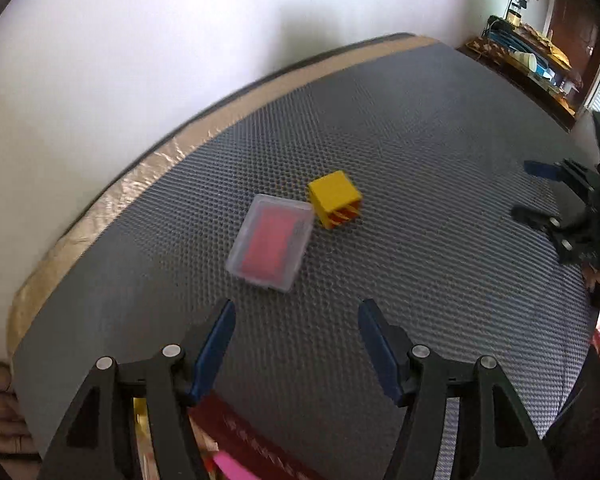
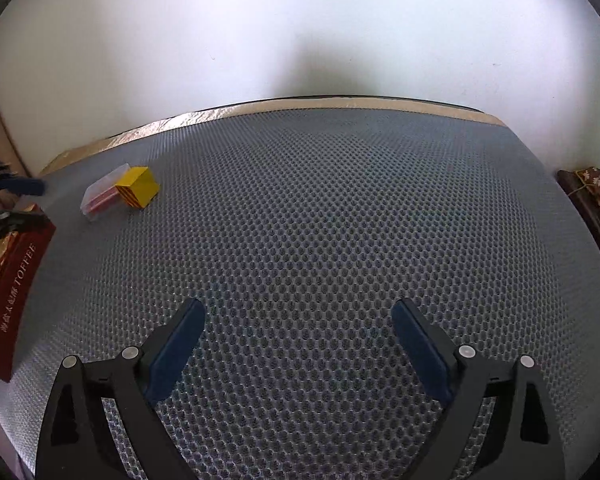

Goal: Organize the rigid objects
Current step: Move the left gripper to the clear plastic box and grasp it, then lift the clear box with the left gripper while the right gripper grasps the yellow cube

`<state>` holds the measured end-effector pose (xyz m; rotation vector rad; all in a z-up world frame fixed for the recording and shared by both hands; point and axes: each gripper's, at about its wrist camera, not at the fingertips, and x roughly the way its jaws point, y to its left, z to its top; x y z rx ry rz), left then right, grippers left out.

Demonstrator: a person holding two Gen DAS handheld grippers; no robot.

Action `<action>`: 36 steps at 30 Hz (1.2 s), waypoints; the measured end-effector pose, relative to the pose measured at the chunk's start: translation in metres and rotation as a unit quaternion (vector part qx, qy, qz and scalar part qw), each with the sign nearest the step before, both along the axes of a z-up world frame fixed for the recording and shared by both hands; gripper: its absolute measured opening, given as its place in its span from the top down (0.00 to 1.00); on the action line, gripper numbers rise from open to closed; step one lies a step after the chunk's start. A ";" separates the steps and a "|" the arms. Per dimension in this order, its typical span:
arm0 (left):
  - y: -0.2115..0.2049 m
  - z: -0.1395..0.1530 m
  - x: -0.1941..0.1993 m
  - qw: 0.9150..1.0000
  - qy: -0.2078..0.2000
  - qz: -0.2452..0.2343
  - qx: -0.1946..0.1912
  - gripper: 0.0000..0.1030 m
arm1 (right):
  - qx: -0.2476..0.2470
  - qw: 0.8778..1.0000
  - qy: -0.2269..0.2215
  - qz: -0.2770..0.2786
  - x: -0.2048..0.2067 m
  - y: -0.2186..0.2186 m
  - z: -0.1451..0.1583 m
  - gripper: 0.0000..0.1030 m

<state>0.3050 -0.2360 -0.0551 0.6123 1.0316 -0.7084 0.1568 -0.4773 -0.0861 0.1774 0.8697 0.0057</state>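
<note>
Left hand-held gripper [image 1: 296,306] wide, empty, just short of clear case [image 1: 271,242] on counter [image 1: 420,140]. Yellow cube [image 1: 334,200] seemingly touching case corner; blur hides gap. Right hand-held gripper [image 2: 298,310] wide, empty, well apart. Risk: closing on case nudges cube, slick plastic slips.

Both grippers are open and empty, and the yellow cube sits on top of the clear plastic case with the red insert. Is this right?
Not quite. In the left wrist view the yellow cube sits on the mat beside the clear plastic case, not on it. The left gripper and right gripper are open and empty.
</note>
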 end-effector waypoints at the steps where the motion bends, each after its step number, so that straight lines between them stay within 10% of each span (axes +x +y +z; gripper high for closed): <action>1: -0.001 -0.003 0.010 1.000 0.005 -0.002 0.000 0.37 | 0.000 1.000 0.004 0.002 0.000 0.000 -0.001 0.09; 7: -0.006 -0.025 0.050 0.997 0.076 0.003 -0.007 0.37 | 0.001 1.000 0.010 0.012 -0.003 0.003 -0.002 0.09; 19: -0.035 -0.049 0.066 0.998 0.045 -0.028 0.029 0.37 | -0.007 1.000 0.020 0.017 -0.001 0.002 -0.002 0.09; 24: -0.034 -0.050 0.080 0.996 0.087 0.006 -0.005 0.47 | -0.011 0.999 0.024 0.018 -0.001 0.004 -0.001 0.08; 30: -0.018 -0.025 0.043 0.996 0.040 0.071 -0.032 0.47 | -0.012 0.999 0.024 0.018 0.013 0.014 -0.002 0.08; 36: 0.029 0.026 -0.019 0.979 0.035 0.157 -0.124 0.47 | 0.000 0.998 0.007 0.055 0.013 0.025 0.008 0.09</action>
